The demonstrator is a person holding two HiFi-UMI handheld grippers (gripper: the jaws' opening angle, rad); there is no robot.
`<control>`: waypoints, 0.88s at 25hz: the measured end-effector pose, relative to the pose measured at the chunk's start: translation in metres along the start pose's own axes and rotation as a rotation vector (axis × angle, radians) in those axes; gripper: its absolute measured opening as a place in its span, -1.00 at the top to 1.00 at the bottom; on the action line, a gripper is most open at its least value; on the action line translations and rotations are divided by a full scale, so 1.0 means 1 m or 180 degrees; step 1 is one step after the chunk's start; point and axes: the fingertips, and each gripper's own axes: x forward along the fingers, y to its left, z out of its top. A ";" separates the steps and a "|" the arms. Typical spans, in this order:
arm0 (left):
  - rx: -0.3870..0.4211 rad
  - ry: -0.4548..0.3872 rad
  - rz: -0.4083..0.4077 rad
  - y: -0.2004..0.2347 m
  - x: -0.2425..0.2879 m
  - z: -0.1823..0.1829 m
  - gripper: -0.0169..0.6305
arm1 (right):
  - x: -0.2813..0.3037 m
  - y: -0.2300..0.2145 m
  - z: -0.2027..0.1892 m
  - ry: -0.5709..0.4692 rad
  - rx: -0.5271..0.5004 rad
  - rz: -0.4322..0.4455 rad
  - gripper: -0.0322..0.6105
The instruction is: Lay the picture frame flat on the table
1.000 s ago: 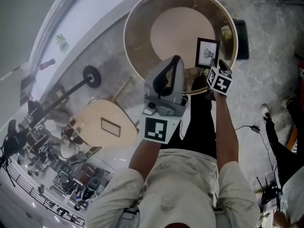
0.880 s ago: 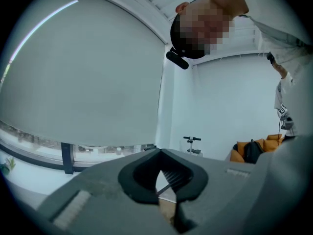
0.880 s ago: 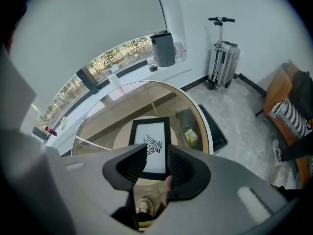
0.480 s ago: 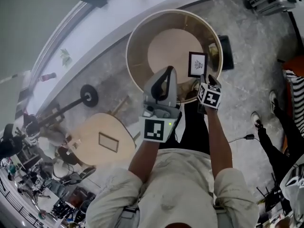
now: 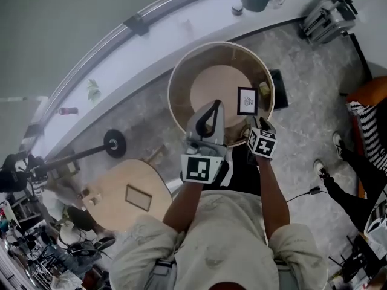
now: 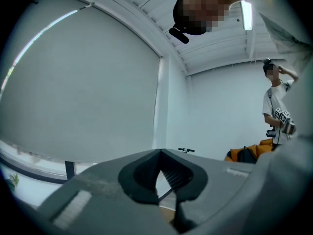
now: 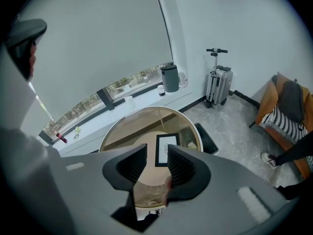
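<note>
- Head view, steeply down: round table with light wooden rim and glass top (image 5: 174,98) before the person's knees, on a grey stone floor.
- On the right part of that top, small rectangular picture frame with black border and white inside (image 5: 247,100); face turned up, seemingly lying flat on the glass; slight tilt impossible to rule out.
- Over the near edge of the table, grey left gripper (image 5: 214,105), just left of the frame and apart from it.
- Left gripper view: aimed upward at a pale wall and ceiling; black ribbed fingers (image 6: 144,173) closed, tips pressed together, nothing between them.
- Just beside the frame, on its near side, right gripper (image 5: 256,123), not touching the frame.
- Right gripper view: fingers (image 7: 132,165) standing apart, gripping nothing; frame seen through the gap, well below, on the table.
- Same view, beyond the table: grey cylindrical bin (image 7: 170,77) on a long white window ledge (image 7: 149,98), grey suitcase with raised handle (image 7: 218,84) against the wall, orange armchair with striped cushion (image 7: 286,114) at the right.
- Left gripper view, right edge: standing person in white printed T-shirt (image 6: 275,114), well apart.
- Head view, lower left: second round table of light wood (image 5: 115,186), bearing a small flat rectangle with dark edge (image 5: 138,198).
</note>
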 end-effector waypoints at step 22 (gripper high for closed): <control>0.0127 -0.0369 -0.0225 -0.020 -0.044 0.073 0.94 | -0.139 0.027 0.075 -0.1012 -0.0081 0.0027 0.48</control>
